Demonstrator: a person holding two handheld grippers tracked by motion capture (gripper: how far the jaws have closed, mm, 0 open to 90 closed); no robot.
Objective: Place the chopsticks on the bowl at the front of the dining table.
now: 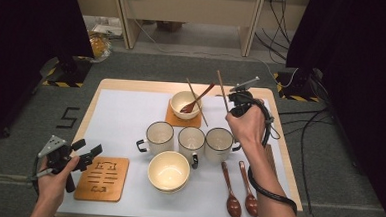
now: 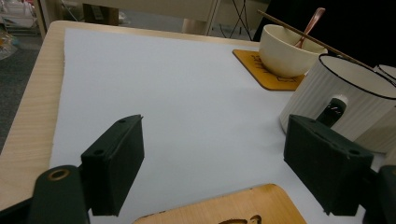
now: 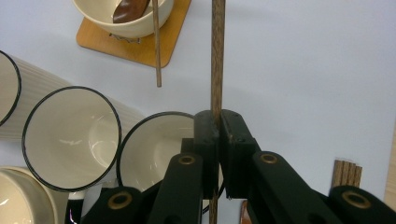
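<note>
Right gripper view: chopstick (image 3: 217, 56) between closed right gripper (image 3: 218, 122)

Evenly lit from overhead; soft, short shadows under the mugs (image 1: 191, 142) and bowls on the pale surface (image 1: 121, 109). Dark and murky toward both upper corners of the high view. Slightly soft throughout, blurrier in the near black tongs (image 3: 218, 154) of the gripper views. Faint sheen inside the mugs.

We read one sign: a dark "5" marked on the grey floor (image 1: 69, 117) left of the table. The wooden coaster (image 1: 102, 179) carries cut-out characters we cannot make out.
</note>
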